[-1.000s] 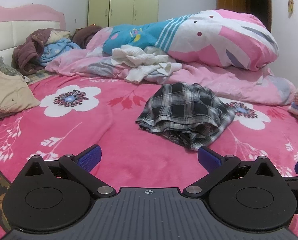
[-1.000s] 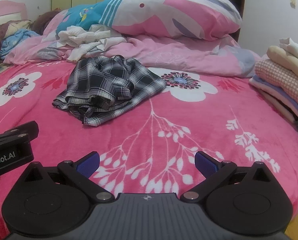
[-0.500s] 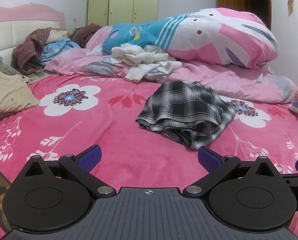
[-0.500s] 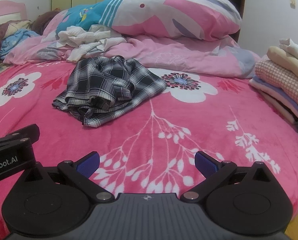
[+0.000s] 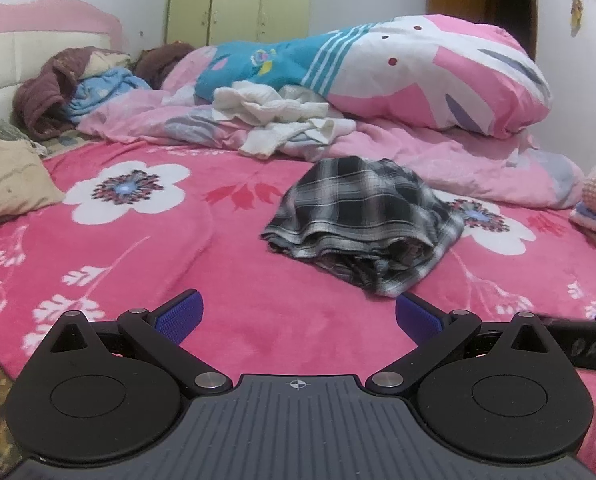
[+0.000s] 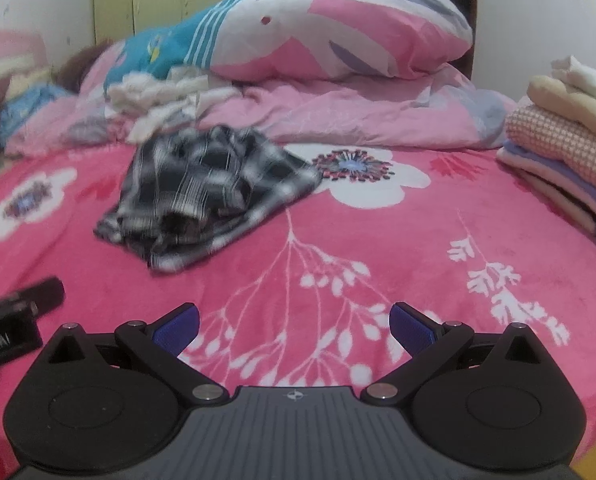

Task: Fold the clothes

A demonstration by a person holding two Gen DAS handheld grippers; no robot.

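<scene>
A crumpled black-and-white plaid garment lies on the pink flowered bedspread, ahead and slightly right of my left gripper. That gripper is open, its blue pads wide apart over bare bedspread, short of the cloth. In the right wrist view the plaid garment sits ahead to the left, blurred. My right gripper is open too, empty, above the white branch pattern. The left gripper's body shows at the right view's left edge.
A rolled pink and blue duvet and loose white clothes lie behind the garment. A stack of folded clothes stands at the right edge of the bed. A beige top and a dark pile lie by the headboard.
Both grippers have edged forward toward the plaid garment. The right view has swung a little to the right, blurring the scene. Both stay open.
</scene>
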